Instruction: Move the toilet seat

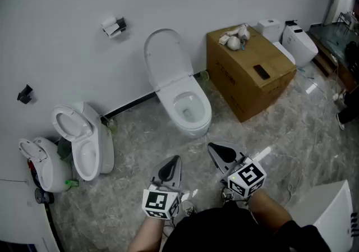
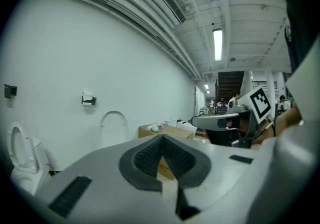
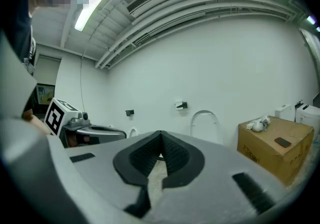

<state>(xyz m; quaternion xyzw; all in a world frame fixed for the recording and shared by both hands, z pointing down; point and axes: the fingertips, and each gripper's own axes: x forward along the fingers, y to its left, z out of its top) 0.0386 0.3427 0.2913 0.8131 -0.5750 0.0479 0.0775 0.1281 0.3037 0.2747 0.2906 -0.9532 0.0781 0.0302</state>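
Altogether two, left gripper (image 1: 176, 159), right gripper (image 1: 213, 147), jaws together; one box (image 1: 247, 53).

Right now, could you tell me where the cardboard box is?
In the head view the cardboard box sits on the floor right of centre, between the open toilet on its left and a closed toilet on its right.

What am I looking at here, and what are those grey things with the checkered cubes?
No robot here: a person holds a left hand-held gripper and a right hand-held gripper, two-jaw tongs each bearing a marker cube. The head view looks down from the person's head; the other two cameras ride on the hand-held grippers. Both are shut and empty. On the marble floor stands a white toilet with its lid raised, a cardboard box beside it.
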